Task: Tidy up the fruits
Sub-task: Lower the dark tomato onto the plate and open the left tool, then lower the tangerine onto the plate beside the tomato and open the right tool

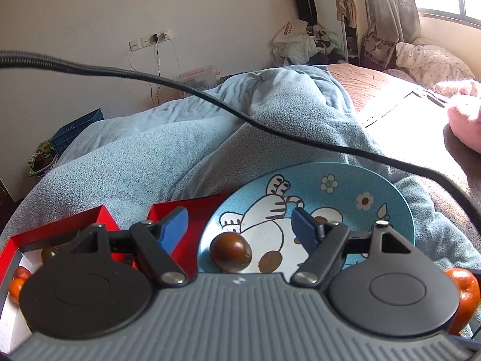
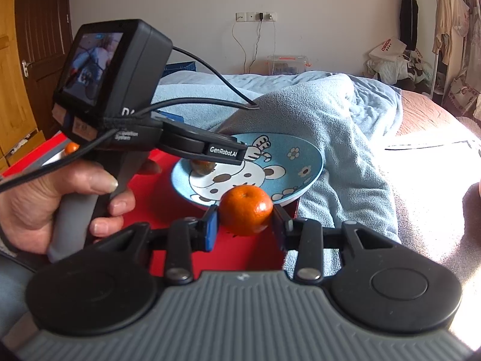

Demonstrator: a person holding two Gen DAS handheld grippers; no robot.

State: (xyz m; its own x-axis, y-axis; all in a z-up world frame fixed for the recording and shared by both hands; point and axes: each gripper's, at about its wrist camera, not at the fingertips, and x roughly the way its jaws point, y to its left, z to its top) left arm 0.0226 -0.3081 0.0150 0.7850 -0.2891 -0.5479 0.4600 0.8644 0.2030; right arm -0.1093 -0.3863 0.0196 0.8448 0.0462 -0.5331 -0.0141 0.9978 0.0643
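A blue cartoon plate (image 1: 345,177) (image 2: 312,156) rests on a red box (image 1: 198,210) (image 2: 162,198) on the bed. A dark brown round fruit (image 1: 231,252) (image 2: 202,167) lies on the plate's near left side. My left gripper (image 1: 240,230) is open over the plate, just above that fruit, and holds nothing. My right gripper (image 2: 245,225) is shut on an orange tangerine (image 2: 246,209) and holds it just in front of the plate's near rim. The tangerine also shows at the right edge of the left wrist view (image 1: 464,291).
The red box holds a small orange fruit (image 1: 16,288) (image 2: 71,148) and a dark fruit (image 1: 49,252) at its left. A rumpled light blue blanket (image 1: 186,138) (image 2: 324,111) lies behind and to the right of the plate. A black cable (image 1: 210,96) crosses above the bed.
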